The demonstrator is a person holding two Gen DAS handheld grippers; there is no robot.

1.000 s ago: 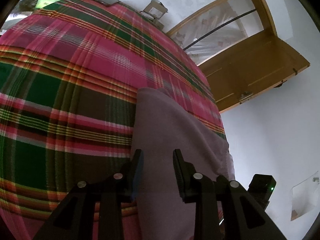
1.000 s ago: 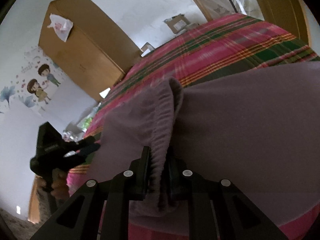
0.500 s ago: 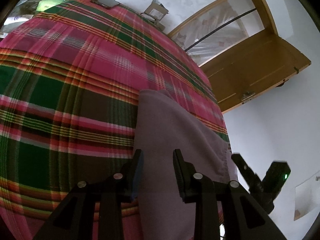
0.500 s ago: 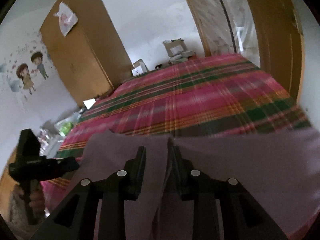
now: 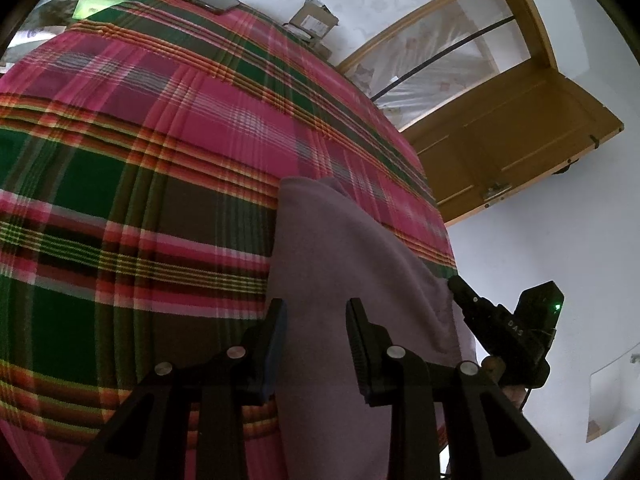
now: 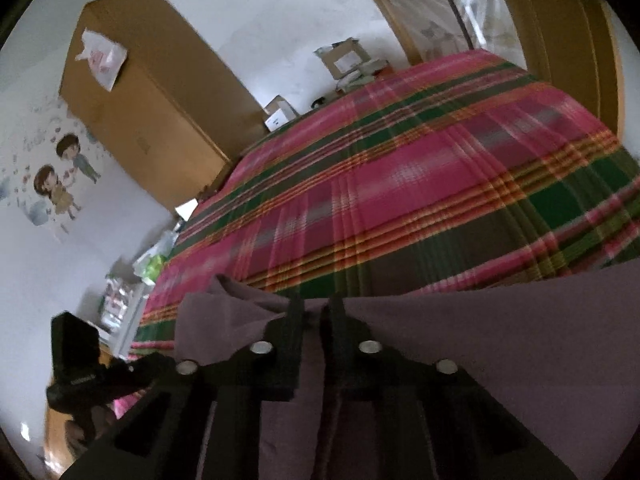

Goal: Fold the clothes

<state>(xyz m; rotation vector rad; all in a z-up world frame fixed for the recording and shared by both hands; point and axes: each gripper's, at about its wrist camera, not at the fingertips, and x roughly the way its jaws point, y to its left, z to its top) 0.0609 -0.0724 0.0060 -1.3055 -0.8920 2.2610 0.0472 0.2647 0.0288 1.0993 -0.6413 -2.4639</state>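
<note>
A mauve garment [image 5: 340, 260] lies flat on the plaid bedspread [image 5: 160, 160], near its right edge. My left gripper [image 5: 316, 308] hovers over the garment's near end, open, with the cloth passing under the gap and neither pad pressing on it. In the right wrist view the garment [image 6: 480, 320] spreads across the foreground. My right gripper [image 6: 316, 304] sits at its far edge with the jaws closing. A ridge of cloth is pinched between the pads. From the left wrist view, the right gripper [image 5: 456, 282] touches the garment's right side.
A dark phone [image 5: 210, 0] lies on the far end of the bed. Cardboard boxes [image 6: 344, 58] stand against the white wall behind it. A wooden wardrobe [image 6: 160, 120] is at the left and an open wooden door [image 5: 500, 140] at the right.
My right gripper let go of the raised ribbed fold, moved along the garment, and has narrowed again on cloth at its far edge. The garment now lies flatter. My left gripper has not moved.
</note>
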